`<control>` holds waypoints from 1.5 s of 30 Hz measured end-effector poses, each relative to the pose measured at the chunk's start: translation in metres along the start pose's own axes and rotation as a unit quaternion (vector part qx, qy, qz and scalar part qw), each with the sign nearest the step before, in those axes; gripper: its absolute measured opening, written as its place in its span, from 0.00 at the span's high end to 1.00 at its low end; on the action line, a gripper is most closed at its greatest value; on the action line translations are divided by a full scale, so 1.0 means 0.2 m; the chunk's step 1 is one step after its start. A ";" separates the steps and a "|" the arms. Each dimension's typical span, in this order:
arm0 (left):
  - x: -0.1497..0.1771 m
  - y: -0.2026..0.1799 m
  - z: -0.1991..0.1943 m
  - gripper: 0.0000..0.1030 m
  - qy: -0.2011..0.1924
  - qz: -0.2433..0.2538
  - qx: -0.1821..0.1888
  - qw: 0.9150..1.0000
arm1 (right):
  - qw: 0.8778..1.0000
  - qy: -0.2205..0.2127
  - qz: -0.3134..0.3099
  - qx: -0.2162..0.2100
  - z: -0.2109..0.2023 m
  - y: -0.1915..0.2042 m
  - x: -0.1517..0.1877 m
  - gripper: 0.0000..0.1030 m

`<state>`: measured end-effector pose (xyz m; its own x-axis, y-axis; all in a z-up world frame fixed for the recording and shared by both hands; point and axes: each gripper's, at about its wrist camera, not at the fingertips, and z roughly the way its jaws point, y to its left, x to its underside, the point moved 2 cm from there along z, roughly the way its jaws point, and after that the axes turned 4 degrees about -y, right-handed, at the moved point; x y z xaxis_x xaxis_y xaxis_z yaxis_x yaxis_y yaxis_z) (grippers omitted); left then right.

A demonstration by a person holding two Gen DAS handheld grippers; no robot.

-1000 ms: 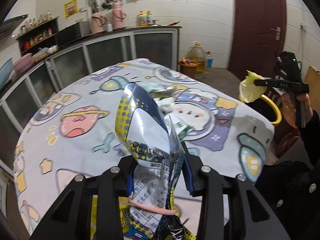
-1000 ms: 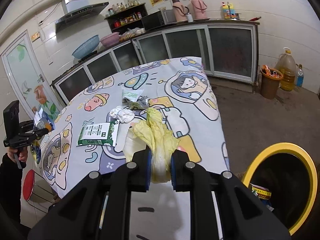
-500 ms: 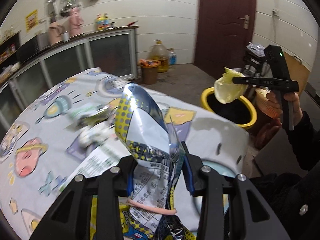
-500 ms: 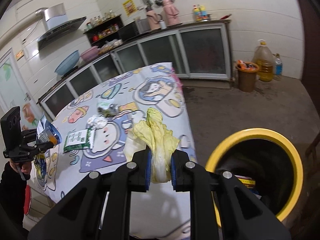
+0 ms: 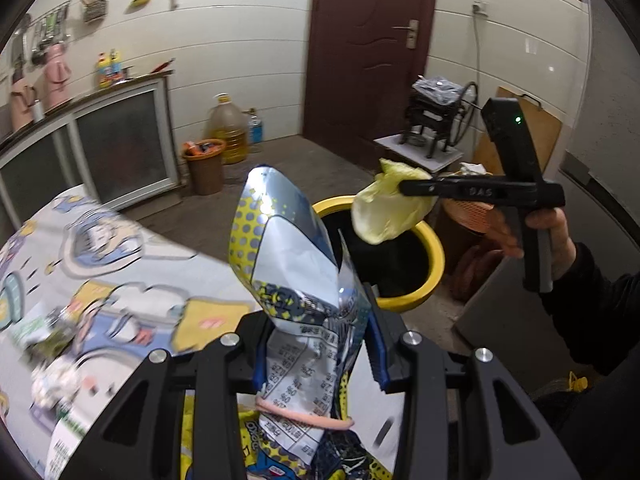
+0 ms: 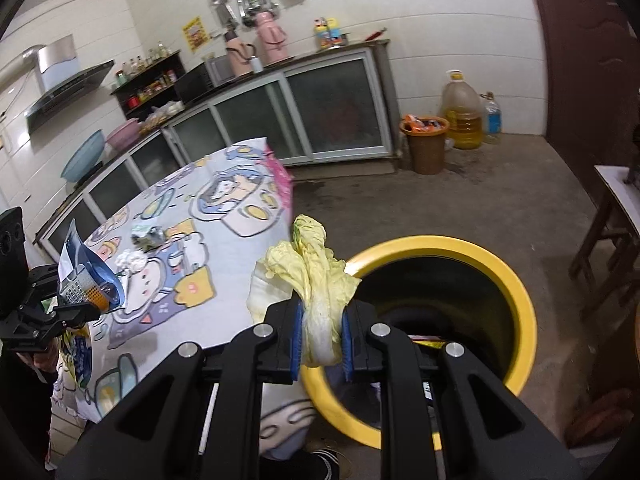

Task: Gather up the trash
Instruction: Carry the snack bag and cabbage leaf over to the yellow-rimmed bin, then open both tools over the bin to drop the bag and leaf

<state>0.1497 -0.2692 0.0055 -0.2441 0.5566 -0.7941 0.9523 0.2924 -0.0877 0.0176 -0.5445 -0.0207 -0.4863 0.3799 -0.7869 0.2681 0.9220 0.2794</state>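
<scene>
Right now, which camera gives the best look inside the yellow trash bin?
The right wrist view: it looks down into the yellow trash bin, showing its whole rim and some wrappers at the bottom. In the left wrist view the bin is farther off, partly hidden by the snack bag and cabbage leaf, its inside just dark.

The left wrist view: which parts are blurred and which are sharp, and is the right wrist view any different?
Left wrist view: the tablecloth is smeared by motion blur, while the snack bag in the left claw is sharp, with glare on its foil. Right wrist view: mostly sharp, the cabbage leaf and yellow bin clear. Both views bend straight lines and darken at the corners.
</scene>
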 end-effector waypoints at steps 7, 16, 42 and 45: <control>-0.11 -0.14 0.22 0.65 0.006 0.018 0.027 0.999 | 1.000 0.002 0.012 0.019 -0.01 -0.12 0.03 0.85; -0.23 -0.22 0.48 0.65 0.002 0.001 0.016 1.000 | 0.998 0.007 0.022 0.061 0.03 -0.23 0.08 0.85; -0.26 -0.25 1.07 0.65 0.054 -0.034 -0.007 0.998 | 0.989 0.074 0.053 0.117 0.31 -0.47 0.21 0.85; -0.27 -0.24 1.10 0.65 0.057 -0.037 -0.007 0.998 | 0.988 0.079 0.050 0.122 0.33 -0.47 0.22 0.85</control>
<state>0.1569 -0.4845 -0.0793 -0.3331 0.6179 -0.7122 0.9285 0.3464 -0.1338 0.0260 -0.6202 -0.1172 -0.5665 0.4921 -0.6610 0.5035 0.8417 0.1951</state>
